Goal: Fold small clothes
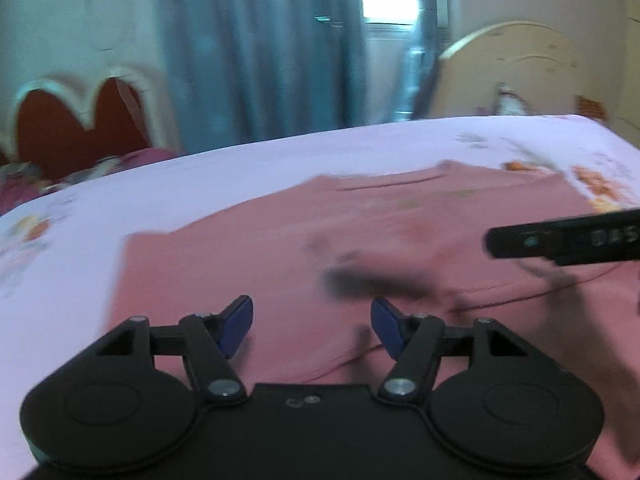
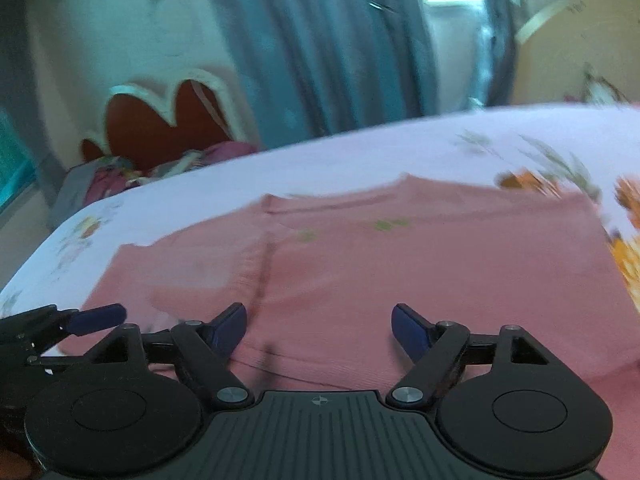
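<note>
Both tongs, left (image 1: 312, 326) and right (image 2: 319, 330), stand spread and empty over the pink shirt (image 2: 400, 272) on the bed (image 2: 280, 168); soft, limp knit, best pinched at hem corners.

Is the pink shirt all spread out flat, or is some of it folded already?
Partly folded. The pink shirt lies on the bedsheet, with its left side doubled over the body along a straight vertical edge.

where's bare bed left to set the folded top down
Bare sheet runs along the far edge, between the pink top and the curtain, and down the left side of the top. The near middle is crowded: both open grippers, left and right, hover over the top.
</note>
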Action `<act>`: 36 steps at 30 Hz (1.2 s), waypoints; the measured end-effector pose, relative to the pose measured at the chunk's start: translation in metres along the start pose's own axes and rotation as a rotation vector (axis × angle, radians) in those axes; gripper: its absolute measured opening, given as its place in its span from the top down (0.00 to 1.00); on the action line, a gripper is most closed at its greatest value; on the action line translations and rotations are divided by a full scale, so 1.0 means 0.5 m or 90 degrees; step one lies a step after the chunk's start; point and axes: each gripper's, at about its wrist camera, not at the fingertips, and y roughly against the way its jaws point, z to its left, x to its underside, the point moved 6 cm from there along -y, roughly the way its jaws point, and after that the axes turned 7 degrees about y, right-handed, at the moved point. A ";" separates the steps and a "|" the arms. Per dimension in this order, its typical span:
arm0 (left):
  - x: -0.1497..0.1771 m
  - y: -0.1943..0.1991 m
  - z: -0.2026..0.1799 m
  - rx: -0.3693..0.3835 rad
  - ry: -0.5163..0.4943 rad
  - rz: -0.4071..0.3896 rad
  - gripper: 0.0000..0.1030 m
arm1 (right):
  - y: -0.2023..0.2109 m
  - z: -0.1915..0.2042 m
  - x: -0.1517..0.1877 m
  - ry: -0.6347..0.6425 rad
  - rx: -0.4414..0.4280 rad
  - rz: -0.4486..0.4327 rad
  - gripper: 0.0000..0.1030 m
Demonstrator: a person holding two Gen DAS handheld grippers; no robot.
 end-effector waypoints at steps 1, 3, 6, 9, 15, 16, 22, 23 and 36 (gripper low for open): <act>0.007 0.004 0.023 -0.023 0.008 0.003 0.38 | -0.006 0.020 -0.001 0.022 -0.004 0.000 0.24; 0.023 0.008 0.065 -0.061 0.021 0.014 0.38 | -0.024 0.059 0.000 0.068 -0.010 0.006 0.24; 0.046 0.016 0.113 -0.113 0.035 0.027 0.38 | -0.056 0.112 0.007 0.135 -0.009 0.014 0.24; 0.065 0.017 0.143 -0.153 0.047 0.035 0.38 | -0.087 0.154 0.018 0.194 0.005 0.016 0.27; 0.078 0.016 0.179 -0.182 0.076 0.044 0.36 | -0.128 0.152 0.020 0.184 0.007 0.035 0.67; 0.074 0.012 0.183 -0.185 0.079 0.040 0.35 | -0.127 0.147 0.016 0.174 0.004 0.034 0.76; 0.066 -0.007 0.203 -0.199 0.113 0.034 0.35 | -0.078 0.084 -0.043 0.074 0.010 -0.023 0.88; 0.066 -0.008 0.203 -0.201 0.115 0.031 0.40 | -0.067 0.067 -0.051 0.056 0.017 -0.034 0.88; 0.077 -0.014 0.173 -0.145 0.102 0.012 0.90 | -0.024 -0.174 0.032 -0.210 0.058 0.048 0.88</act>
